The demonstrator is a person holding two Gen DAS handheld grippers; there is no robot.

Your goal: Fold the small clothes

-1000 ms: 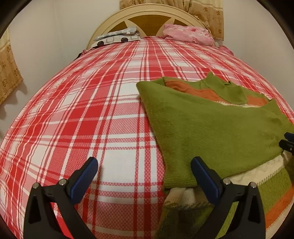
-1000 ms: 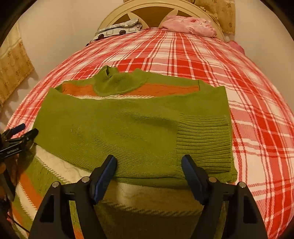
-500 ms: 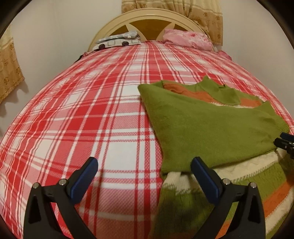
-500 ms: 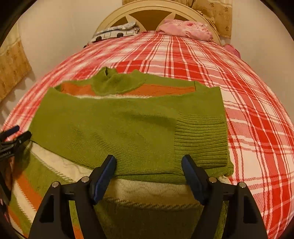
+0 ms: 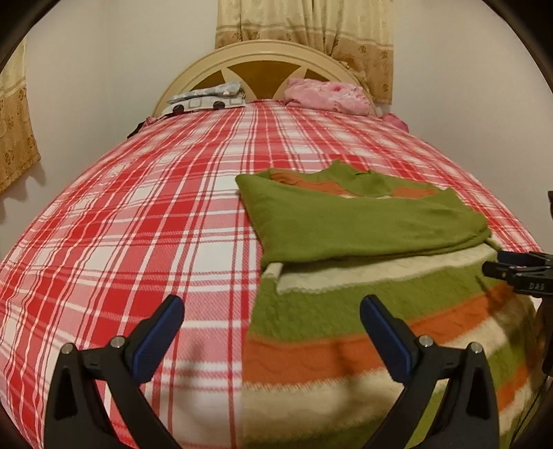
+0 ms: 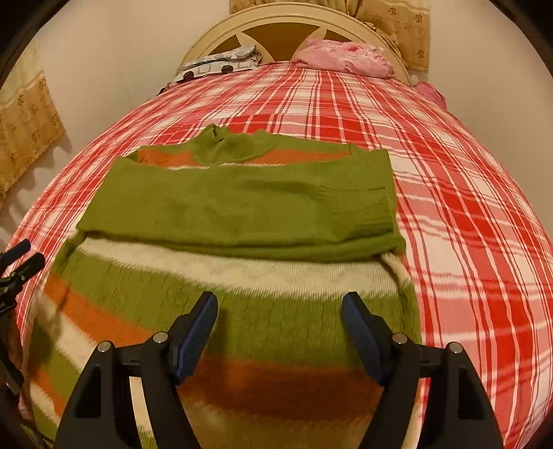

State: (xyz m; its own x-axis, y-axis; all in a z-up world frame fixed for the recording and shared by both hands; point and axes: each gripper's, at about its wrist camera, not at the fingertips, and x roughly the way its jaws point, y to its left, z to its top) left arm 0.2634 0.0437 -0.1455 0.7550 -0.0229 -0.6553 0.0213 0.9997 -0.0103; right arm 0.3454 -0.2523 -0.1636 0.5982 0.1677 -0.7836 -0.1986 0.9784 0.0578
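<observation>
A green sweater with orange and cream stripes (image 6: 242, 207) lies flat on the bed, both green sleeves folded across its chest, collar pointing to the headboard. It also shows in the left wrist view (image 5: 363, 224). My right gripper (image 6: 280, 328) is open and empty, hovering over the sweater's striped lower part. My left gripper (image 5: 271, 335) is open and empty above the sweater's left lower edge and the bedspread. The right gripper's fingertips show at the left view's right edge (image 5: 511, 269), and the left gripper's at the right view's left edge (image 6: 20, 262).
The bed has a red and white plaid cover (image 5: 138, 224). A patterned pillow (image 5: 207, 98) and pink bedding (image 5: 325, 95) lie by the cream headboard (image 5: 262, 51). Curtains hang behind (image 5: 311, 24). A wall runs along the left.
Both grippers have pulled back toward the foot of the bed and risen. More of the sweater's striped lower part shows now. The sweater itself has not moved.
</observation>
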